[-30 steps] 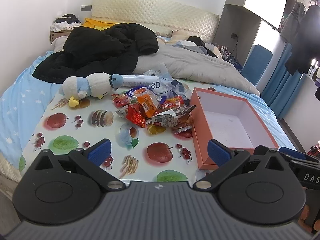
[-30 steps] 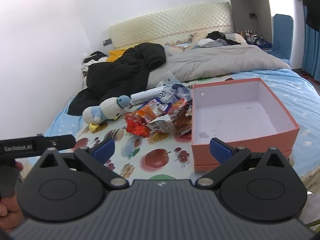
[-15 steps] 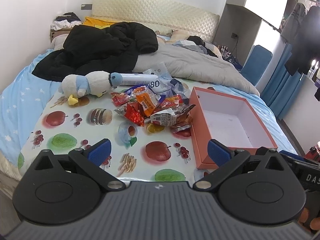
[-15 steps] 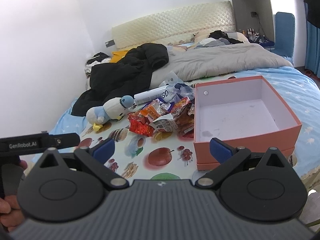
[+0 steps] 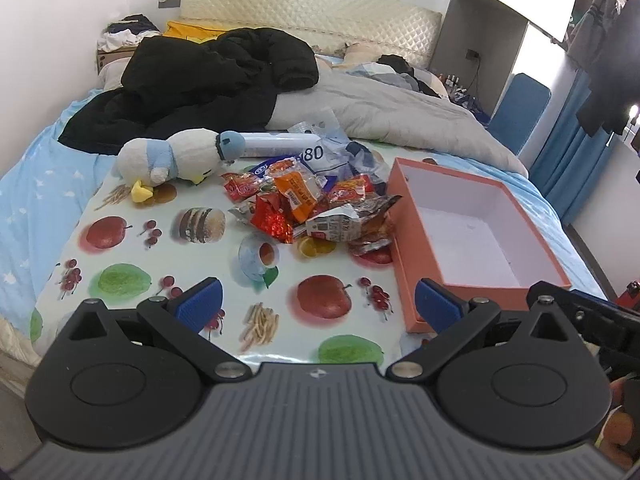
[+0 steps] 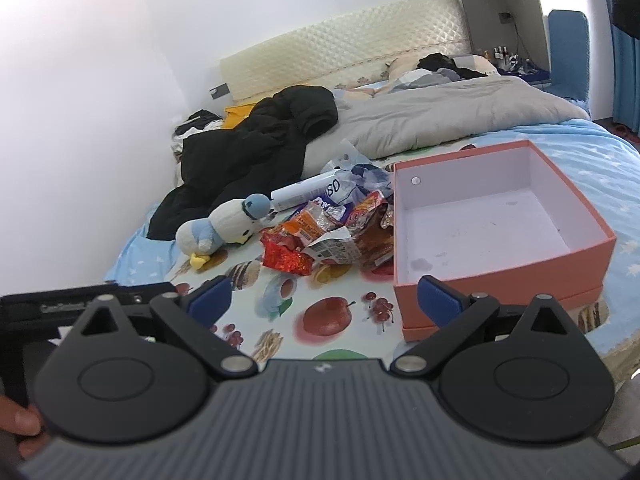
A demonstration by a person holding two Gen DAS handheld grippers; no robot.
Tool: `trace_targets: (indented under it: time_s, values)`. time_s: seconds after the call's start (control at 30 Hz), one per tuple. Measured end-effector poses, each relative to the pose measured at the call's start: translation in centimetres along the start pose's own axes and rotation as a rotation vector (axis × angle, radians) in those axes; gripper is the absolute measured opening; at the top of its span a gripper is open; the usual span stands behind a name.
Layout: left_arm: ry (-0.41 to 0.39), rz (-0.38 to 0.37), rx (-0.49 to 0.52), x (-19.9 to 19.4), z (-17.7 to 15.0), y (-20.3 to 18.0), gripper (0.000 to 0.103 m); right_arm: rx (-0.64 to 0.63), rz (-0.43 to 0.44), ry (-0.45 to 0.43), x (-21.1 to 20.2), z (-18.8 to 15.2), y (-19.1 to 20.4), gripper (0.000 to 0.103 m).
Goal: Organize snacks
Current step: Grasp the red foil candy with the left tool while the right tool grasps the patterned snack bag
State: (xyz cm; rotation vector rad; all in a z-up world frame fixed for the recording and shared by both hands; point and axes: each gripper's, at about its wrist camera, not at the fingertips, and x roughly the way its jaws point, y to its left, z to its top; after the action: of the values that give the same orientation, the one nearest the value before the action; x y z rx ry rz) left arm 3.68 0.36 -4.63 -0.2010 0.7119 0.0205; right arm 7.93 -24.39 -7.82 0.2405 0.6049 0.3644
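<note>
A pile of snack packets in red, orange and silver wrappers lies on a fruit-print cloth on the bed; it also shows in the right wrist view. An open orange box with a bare white inside stands right of the pile, also in the right wrist view. My left gripper is open and empty, hovering over the cloth's near edge. My right gripper is open and empty, near the box's front left corner.
A white and blue plush penguin lies left of the pile, with a white tube and a clear plastic bag behind. A black jacket and grey duvet lie farther back. A blue chair stands right.
Both grippers have drifted slightly; the right view has shifted so the box sits a little closer and more central. Nothing on the cloth has moved. Both stay open.
</note>
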Motion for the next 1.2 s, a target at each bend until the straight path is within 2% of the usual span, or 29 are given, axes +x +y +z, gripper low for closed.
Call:
trace_targets:
  time_s: [0.13,0.3,0.47,0.83,1.03,1.2]
  values:
    - [-0.001,0.004,-0.010,2.3,0.3,1.1,0.103,0.007,0.013,0.013,1.7,0.2,0.1,0.099]
    - [0.013,0.002,-0.026,5.7,1.0,2.7,0.103,0.007,0.024,0.056,5.0,0.7,0.4,0.078]
    - [0.041,-0.021,-0.072,9.8,1.6,4.7,0.102,-0.002,0.038,0.072,8.3,1.3,1.1,0.077]
    - [0.123,-0.041,-0.105,19.1,3.1,8.7,0.102,0.025,-0.019,0.101,16.3,2.4,1.7,0.077]
    - [0.155,-0.038,-0.114,24.0,3.6,9.8,0.102,0.079,-0.013,0.162,20.9,3.0,1.6,0.077]
    - [0.165,-0.043,-0.109,27.8,3.9,9.6,0.100,0.150,-0.028,0.158,24.1,3.7,1.2,0.077]
